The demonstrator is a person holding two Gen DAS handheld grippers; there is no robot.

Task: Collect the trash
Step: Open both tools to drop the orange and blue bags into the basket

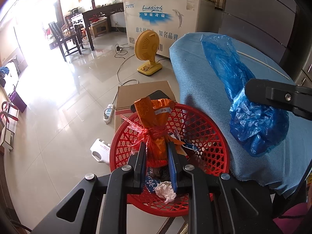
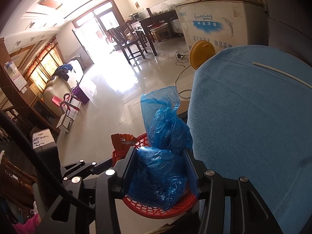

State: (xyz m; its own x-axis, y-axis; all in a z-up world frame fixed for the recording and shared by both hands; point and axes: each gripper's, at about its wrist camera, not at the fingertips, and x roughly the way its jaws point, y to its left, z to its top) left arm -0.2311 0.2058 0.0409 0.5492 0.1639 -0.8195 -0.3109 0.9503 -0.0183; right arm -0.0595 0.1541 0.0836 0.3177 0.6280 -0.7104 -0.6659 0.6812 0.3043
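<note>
I am gripping an orange snack wrapper point(image 1: 154, 128), tied round with red mesh netting, in my left gripper point(image 1: 157, 154); the jaws are nearly closed and pinching its lower half, so it is standing upright over the red basket point(image 1: 210, 136) rather than lying in it. I am holding it there, I judge, so that it will drop straight among the trash already collected below: a crumpled white tissue point(image 1: 165, 192) at six o'clock of the wrapper and some dark packets beside it. My right gripper point(image 2: 162, 167) is closing on nothing firm that I can be sure of: its jaws are standing partly apart with the blue plastic bag point(image 2: 161, 156) bunched between them, and the pads seem to be pressing the film on both sides. The bag is trailing from the blue cloth point(image 2: 253, 117) covering the table at three o'clock, down toward the basket's rim. Beyond, at twelve o'clock, a cardboard box point(image 1: 140, 95) and a yellow fan point(image 1: 147, 52) are sitting on the tiled floor.
</note>
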